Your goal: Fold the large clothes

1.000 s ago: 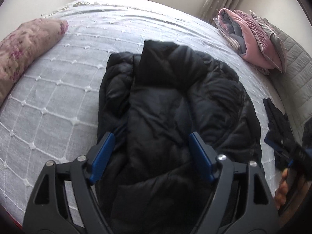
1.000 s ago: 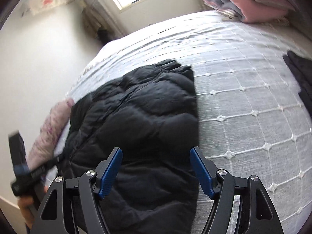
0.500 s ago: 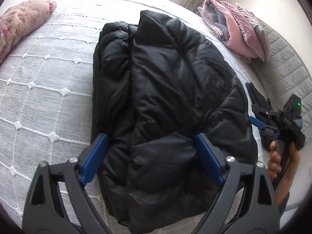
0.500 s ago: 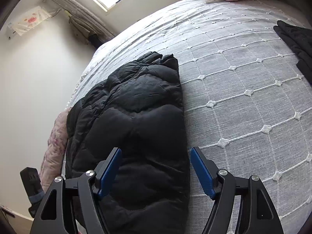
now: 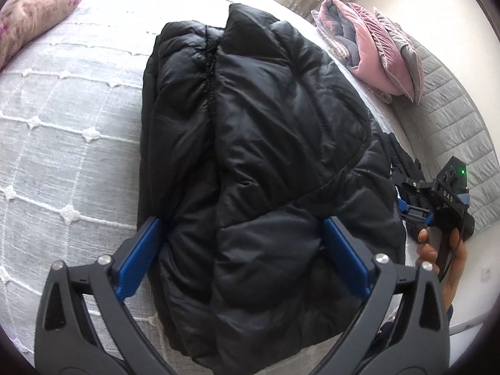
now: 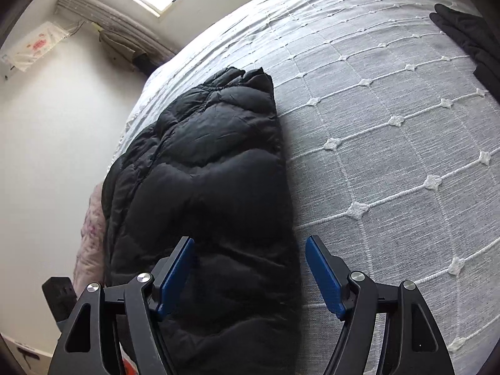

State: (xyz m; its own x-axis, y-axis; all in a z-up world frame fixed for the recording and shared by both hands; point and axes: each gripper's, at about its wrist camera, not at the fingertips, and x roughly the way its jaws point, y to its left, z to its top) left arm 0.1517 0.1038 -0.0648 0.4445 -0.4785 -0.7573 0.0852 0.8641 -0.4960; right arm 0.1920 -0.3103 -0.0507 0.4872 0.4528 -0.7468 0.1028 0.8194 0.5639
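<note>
A black puffer jacket point(image 5: 259, 143) lies folded into a long bundle on the grey quilted bedspread point(image 5: 62, 118). My left gripper point(image 5: 242, 250) is open, its blue fingers straddling the near end of the bundle just above it. In the right wrist view the jacket point(image 6: 206, 193) fills the left centre. My right gripper point(image 6: 248, 268) is open over the jacket's right edge, holding nothing. The right gripper also shows in the left wrist view point(image 5: 415, 206), held in a hand beside the jacket.
A floral pillow point(image 5: 34, 15) lies at the far left of the bed. Pink and grey folded bedding point(image 5: 372, 50) sits at the far right. A black garment point(image 6: 468, 43) lies on the bedspread point(image 6: 390, 140) to the right of the jacket. Walls and a window lie beyond.
Both grippers have come lower and closer to the jacket. The left one now straddles the bundle's near end. Both stay open.
</note>
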